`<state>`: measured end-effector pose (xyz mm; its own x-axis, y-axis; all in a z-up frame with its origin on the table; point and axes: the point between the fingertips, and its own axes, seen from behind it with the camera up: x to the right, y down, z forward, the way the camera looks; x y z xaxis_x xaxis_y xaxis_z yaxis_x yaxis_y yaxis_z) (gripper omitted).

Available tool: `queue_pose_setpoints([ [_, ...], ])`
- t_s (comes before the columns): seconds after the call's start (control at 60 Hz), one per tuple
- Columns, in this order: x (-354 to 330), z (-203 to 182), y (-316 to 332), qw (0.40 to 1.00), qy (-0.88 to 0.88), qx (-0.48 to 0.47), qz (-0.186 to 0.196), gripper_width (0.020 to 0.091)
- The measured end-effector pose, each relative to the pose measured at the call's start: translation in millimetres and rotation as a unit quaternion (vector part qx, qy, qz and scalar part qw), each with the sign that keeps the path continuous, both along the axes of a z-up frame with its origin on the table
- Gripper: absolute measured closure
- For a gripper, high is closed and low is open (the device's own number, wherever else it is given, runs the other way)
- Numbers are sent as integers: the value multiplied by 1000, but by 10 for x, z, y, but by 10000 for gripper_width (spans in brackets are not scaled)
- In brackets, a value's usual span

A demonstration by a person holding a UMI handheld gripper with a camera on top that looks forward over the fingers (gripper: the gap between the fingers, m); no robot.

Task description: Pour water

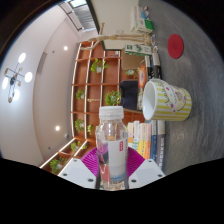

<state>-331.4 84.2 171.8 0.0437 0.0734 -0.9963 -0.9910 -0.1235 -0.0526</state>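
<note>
Gripper view: gripper [112, 165] fingers clamped on capped water bottle [112, 145].
Cup [165, 100]: tipped sideways, beyond bottle.
Progress: pouring not yet started.

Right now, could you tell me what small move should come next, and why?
Probably tilt a little further toward the mug. The gripper is shut on the bottle, whose cap looks on, and the scene is already tilted, with the mug's mouth facing the bottle.

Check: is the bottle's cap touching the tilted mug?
Apart. The gripper view shows background between the bottle cap and the mug up beyond it.
</note>
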Motion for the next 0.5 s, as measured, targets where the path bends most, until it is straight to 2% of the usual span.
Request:
queue_pose_setpoints([
  [0.167,199,149,208,987,157,17,-10,752],
  [0.317,485,78,303,949,310,22,-40,751],
  [0.5,531,14,312,942,333,11,-38,751],
])
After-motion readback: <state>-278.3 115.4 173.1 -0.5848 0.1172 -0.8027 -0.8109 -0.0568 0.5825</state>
